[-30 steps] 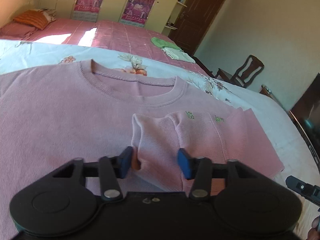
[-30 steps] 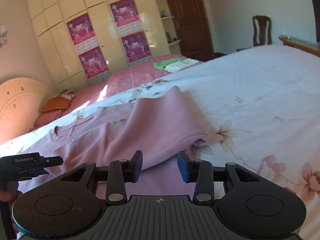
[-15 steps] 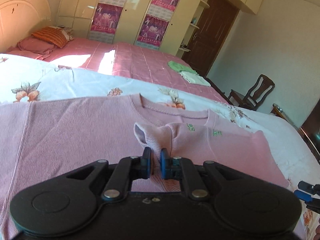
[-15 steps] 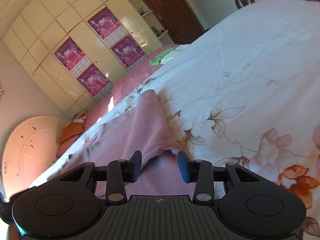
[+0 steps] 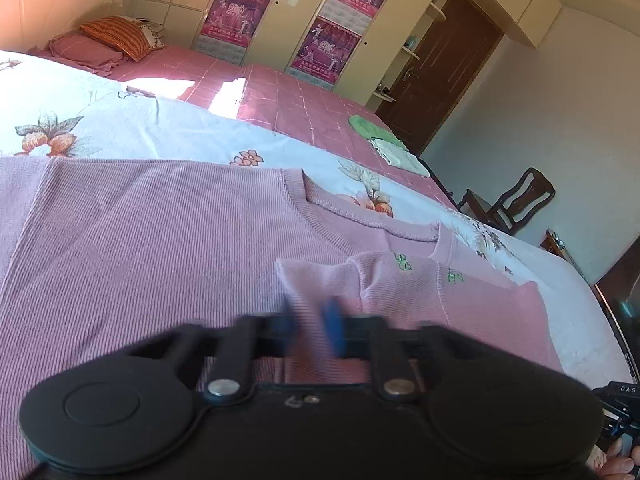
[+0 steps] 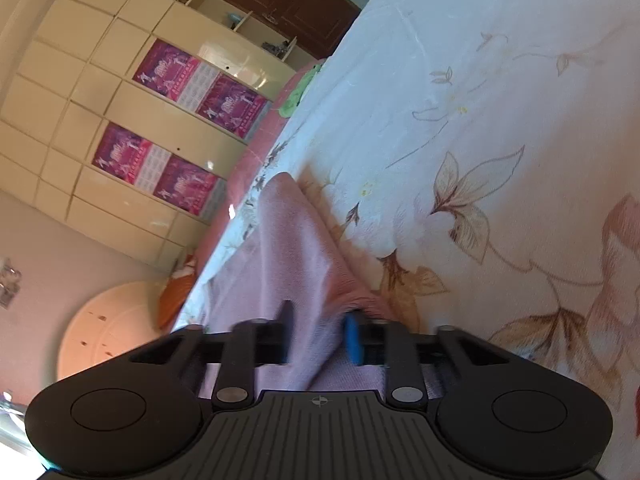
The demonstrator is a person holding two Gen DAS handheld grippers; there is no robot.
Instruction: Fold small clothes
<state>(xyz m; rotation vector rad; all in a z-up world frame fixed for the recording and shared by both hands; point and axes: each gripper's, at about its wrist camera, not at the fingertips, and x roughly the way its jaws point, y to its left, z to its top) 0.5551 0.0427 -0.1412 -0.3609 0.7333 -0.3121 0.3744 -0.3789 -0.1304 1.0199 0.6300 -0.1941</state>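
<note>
A pink ribbed sweater (image 5: 140, 248) lies flat on the floral bed sheet (image 5: 100, 120), its neckline toward the far side. One sleeve is folded across the chest, and its cuff (image 5: 308, 280) sits between the blurred blue pads of my left gripper (image 5: 310, 320), whose jaws are closing tight on it. In the right wrist view the sweater's folded side edge (image 6: 288, 240) runs up from my right gripper (image 6: 320, 332). Those jaws are closing with a fold of the pink fabric pinched between them.
A second bed with a pink cover (image 5: 280, 96) holds green and white folded clothes (image 5: 372, 128) and pillows (image 5: 116, 36). A wooden chair (image 5: 516, 200) and a brown door (image 5: 440, 68) are at the right. Bare floral sheet (image 6: 500, 120) spreads right of the sweater.
My left gripper shut on the sleeve cuff and shifted sideways. My right gripper rolled, dropped to the sweater's edge and its jaws came together on the fabric.
</note>
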